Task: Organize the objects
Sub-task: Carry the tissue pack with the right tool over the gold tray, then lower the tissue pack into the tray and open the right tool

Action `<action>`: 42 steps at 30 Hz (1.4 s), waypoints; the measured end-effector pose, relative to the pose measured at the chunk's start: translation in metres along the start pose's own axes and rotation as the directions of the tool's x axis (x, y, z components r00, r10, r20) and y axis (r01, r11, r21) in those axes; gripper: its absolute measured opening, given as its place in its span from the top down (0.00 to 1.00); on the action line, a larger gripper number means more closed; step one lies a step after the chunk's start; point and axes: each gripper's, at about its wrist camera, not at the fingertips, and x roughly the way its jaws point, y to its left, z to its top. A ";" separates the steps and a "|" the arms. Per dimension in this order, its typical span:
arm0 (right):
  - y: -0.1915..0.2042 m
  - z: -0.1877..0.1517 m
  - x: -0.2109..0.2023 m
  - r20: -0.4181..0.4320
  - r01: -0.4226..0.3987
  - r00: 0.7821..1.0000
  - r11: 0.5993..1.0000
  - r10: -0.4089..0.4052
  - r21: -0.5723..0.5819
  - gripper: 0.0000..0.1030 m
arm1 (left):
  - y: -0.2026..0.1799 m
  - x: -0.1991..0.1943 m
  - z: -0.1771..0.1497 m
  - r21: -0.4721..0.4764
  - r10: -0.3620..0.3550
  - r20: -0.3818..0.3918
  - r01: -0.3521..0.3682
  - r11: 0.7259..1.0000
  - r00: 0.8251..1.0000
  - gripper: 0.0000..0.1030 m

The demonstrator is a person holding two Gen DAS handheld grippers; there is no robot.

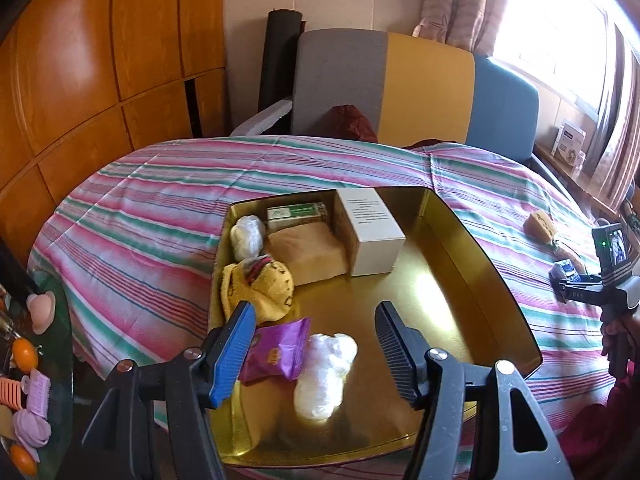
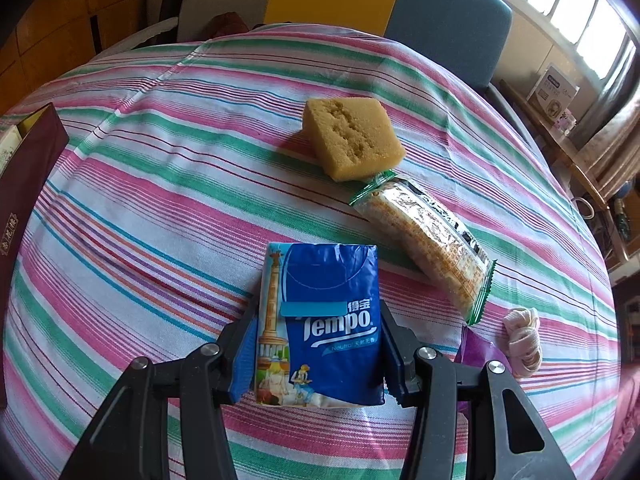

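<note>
Right wrist: right gripper (image 2: 318, 344) clamps blue Tempo tissue pack (image 2: 324, 320); lift level toward gold metal tray (image 1: 460, 240). Left gripper (image 1: 316, 340) apart, empty.

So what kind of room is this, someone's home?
Probably a home living or dining room: a round table under a striped pink-and-green cloth, a grey, yellow and blue upholstered chair, and patterned curtains beside a bright window.

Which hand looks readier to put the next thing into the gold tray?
The right. Its gripper already clamps the blue tissue pack; the left gripper hangs open and empty over the gold tray.
</note>
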 end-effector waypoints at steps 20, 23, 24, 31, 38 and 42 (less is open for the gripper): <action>0.106 0.029 -0.126 0.158 -0.276 0.946 0.960 0.281 -0.053 0.49 | 0.058 -0.008 -0.003 -0.053 0.055 -0.005 -0.056 0.997 0.998 0.39; 0.154 0.037 -0.140 0.152 -0.372 0.910 0.922 0.385 -0.108 0.49 | 0.074 -0.009 -0.004 -0.074 0.081 -0.012 -0.082 0.994 0.997 0.39; 0.168 0.039 -0.142 0.144 -0.392 0.902 0.912 0.407 -0.123 0.49 | 0.079 -0.009 -0.004 -0.086 0.085 -0.013 -0.085 0.993 0.996 0.39; 0.283 0.053 -0.108 0.009 -0.463 0.881 0.866 0.473 -0.188 0.49 | 0.088 0.000 -0.012 -0.113 0.073 -0.028 -0.076 0.991 0.997 0.39; 0.344 0.048 -0.077 -0.097 -0.504 0.863 0.834 0.496 -0.224 0.48 | 0.095 0.012 -0.016 -0.134 0.055 -0.059 -0.063 0.989 0.997 0.39; 0.352 0.044 -0.080 -0.092 -0.538 0.842 0.812 0.532 -0.227 0.36 | 0.095 0.014 -0.017 -0.130 0.074 -0.063 -0.082 0.988 0.995 0.39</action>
